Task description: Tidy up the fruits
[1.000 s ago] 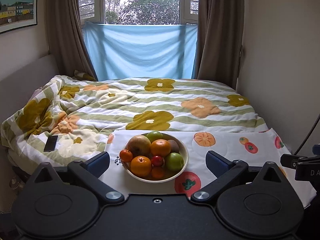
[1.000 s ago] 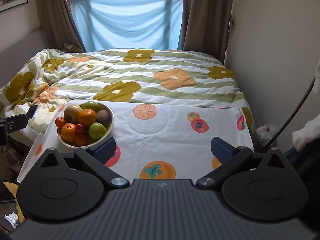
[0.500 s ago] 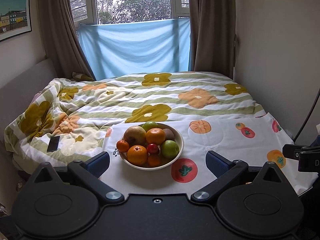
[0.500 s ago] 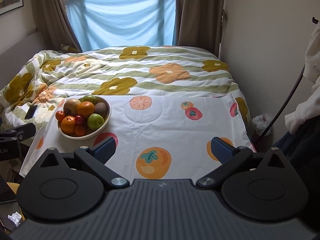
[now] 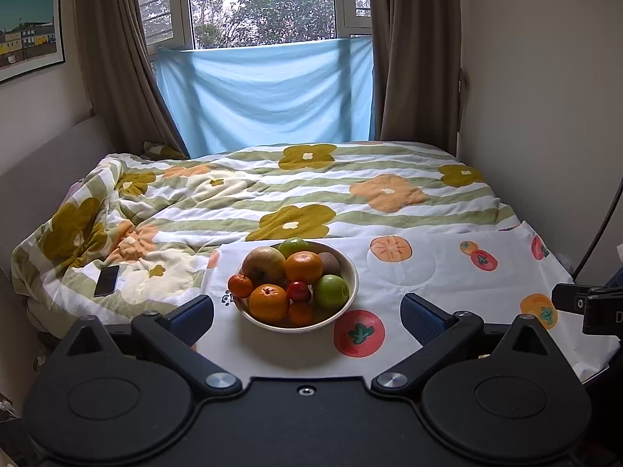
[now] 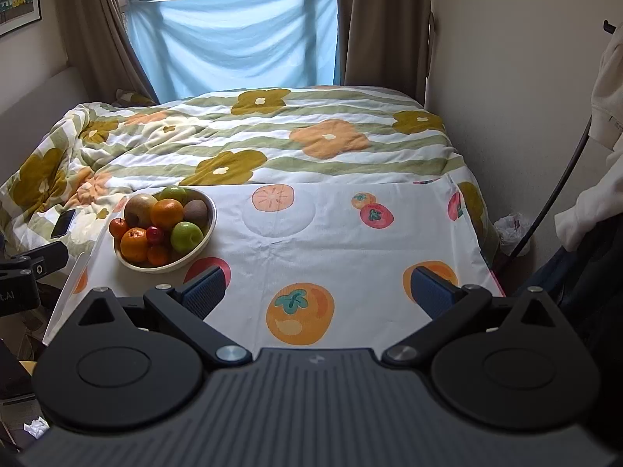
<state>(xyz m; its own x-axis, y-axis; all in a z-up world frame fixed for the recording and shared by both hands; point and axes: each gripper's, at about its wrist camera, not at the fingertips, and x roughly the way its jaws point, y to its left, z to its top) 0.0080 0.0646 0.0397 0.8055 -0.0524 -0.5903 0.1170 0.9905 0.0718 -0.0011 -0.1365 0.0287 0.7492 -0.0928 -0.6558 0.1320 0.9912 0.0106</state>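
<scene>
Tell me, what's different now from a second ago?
Both grippers pulled back and tipped up: the fruit bowl looks farther from the left gripper, and more window shows. The right gripper backed off too. Both stay open and empty. The fruit and the phone haven't moved.

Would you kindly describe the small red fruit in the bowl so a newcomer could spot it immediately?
Find the fruit-print cloth at the foot of the bed; a cream bowl of fruit stands on it. Near the middle of the pile sits the small red fruit, between an orange and a green apple. It alone is glossy dark red.
</scene>
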